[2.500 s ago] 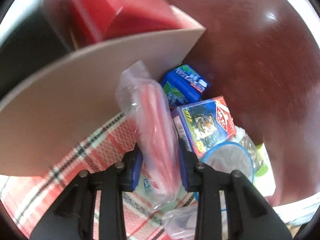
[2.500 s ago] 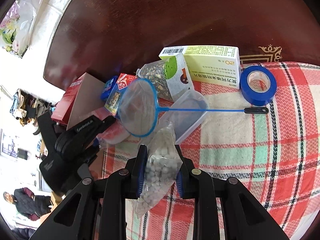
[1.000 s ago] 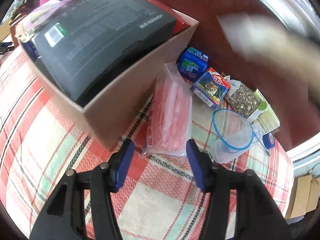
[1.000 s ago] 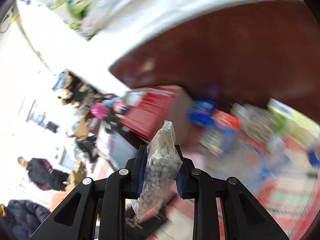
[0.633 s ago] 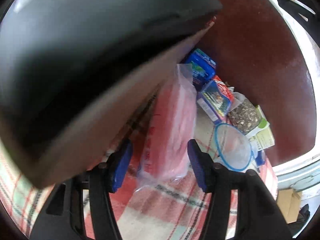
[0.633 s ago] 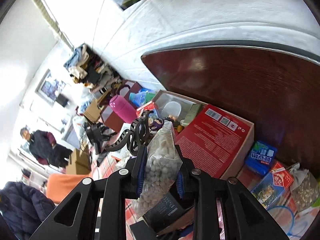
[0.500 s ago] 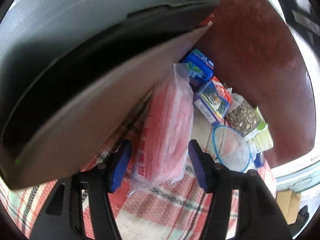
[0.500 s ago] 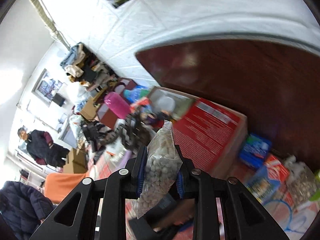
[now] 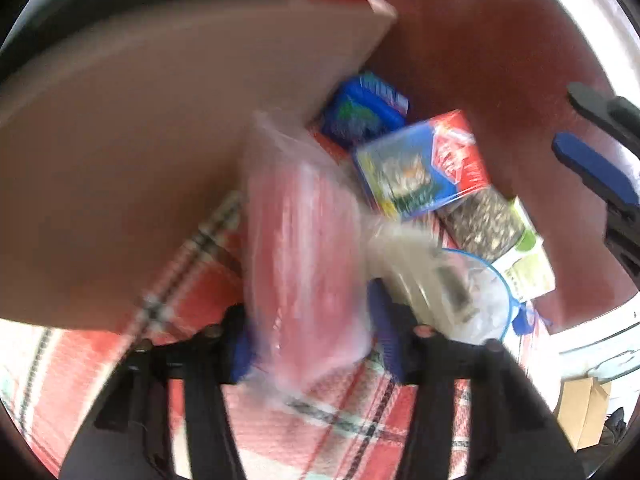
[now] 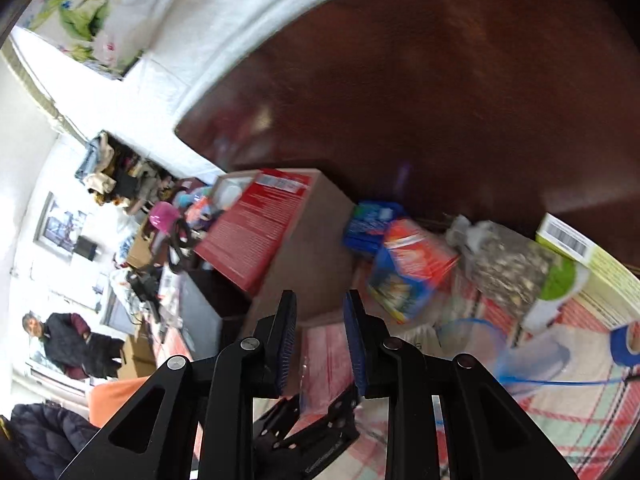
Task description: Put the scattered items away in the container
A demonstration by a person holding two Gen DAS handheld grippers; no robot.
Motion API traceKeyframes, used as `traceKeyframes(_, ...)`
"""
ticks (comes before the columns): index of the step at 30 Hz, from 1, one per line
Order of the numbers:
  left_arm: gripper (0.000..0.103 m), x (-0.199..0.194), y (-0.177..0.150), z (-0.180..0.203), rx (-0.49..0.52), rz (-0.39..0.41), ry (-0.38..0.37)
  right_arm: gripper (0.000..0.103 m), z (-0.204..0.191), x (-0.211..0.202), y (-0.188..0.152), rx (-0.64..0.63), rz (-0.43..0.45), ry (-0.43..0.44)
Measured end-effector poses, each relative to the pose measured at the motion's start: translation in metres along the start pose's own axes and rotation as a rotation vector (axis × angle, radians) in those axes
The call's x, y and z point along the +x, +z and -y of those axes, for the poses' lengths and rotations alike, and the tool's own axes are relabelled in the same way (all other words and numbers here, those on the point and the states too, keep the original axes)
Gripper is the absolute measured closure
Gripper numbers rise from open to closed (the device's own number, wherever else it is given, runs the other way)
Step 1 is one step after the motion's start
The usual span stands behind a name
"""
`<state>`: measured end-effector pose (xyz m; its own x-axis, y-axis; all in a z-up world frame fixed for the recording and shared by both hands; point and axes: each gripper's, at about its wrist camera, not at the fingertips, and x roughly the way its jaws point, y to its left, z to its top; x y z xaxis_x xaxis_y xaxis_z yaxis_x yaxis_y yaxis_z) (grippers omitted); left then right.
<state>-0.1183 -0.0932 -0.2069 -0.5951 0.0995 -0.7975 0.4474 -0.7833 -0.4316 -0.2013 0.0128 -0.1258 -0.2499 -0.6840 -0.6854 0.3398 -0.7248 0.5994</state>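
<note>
The left claw (image 9: 312,344) is closing around a pink packet (image 9: 304,248) lying lengthwise between its jaws on the bench, just beside the box (image 9: 160,140) at left. The right claw (image 10: 320,332), jaws apart and empty, hovers above, farther off.

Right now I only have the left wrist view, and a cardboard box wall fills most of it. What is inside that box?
Observer: The right wrist view shows a red packet lying tilted on top in the cardboard box, with dark items beside it.
Operator: Is the right tool carrying anything?
Observer: No. The right tool has its pads apart with nothing between them.
Operator: Is anyone nearby?
Observer: A person in a dark coat stands in the room, well beyond the box.
</note>
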Motion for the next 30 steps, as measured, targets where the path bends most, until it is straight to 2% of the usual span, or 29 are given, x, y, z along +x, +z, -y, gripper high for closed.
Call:
traceKeyframes(3,0.057,0.003,0.003,0.003,0.0,0.013,-0.004,0.076,0.012,-0.002,-0.006,-0.012,-0.019,-0.034)
traceKeyframes(6,0.059,0.004,0.009,0.006,0.021,0.005,-0.023,0.076,0.025,0.0,-0.014,-0.029,-0.074,-0.066)
traceKeyframes(10,0.06,0.004,0.015,0.009,0.051,-0.01,-0.04,0.075,0.032,-0.004,-0.036,-0.149,-0.126,-0.149)
traceKeyframes(11,0.061,0.004,0.016,0.009,0.056,-0.017,-0.048,0.066,0.032,-0.002,-0.04,-0.173,-0.138,-0.162)
traceKeyframes(12,0.061,0.004,0.017,0.01,0.06,-0.024,-0.057,0.058,0.031,0.001,-0.045,-0.222,-0.159,-0.192)
traceKeyframes(14,0.062,0.004,0.019,0.011,0.063,-0.042,-0.076,0.056,0.016,0.008,-0.061,-0.425,-0.176,-0.31)
traceKeyframes(16,0.062,0.004,0.021,0.013,0.076,-0.065,-0.102,0.056,-0.008,0.016,-0.085,-0.732,-0.167,-0.409)
traceKeyframes(19,0.062,0.006,0.023,0.016,0.106,-0.09,-0.11,0.049,-0.024,0.029,-0.117,-1.046,-0.154,-0.448)
traceKeyframes(22,0.062,0.004,0.023,0.017,0.117,-0.103,-0.117,0.048,-0.025,0.046,-0.136,-1.26,-0.129,-0.518)
traceKeyframes(24,0.062,0.004,0.025,0.014,0.121,-0.11,-0.122,0.047,-0.017,0.059,-0.139,-1.35,-0.103,-0.589)
traceKeyframes(26,0.062,0.003,0.024,0.014,0.12,-0.117,-0.132,0.047,-0.011,0.067,-0.135,-1.372,-0.081,-0.618)
traceKeyframes(30,0.061,0.002,0.026,0.013,0.124,-0.127,-0.133,0.047,-0.008,0.08,-0.126,-1.415,-0.065,-0.576)
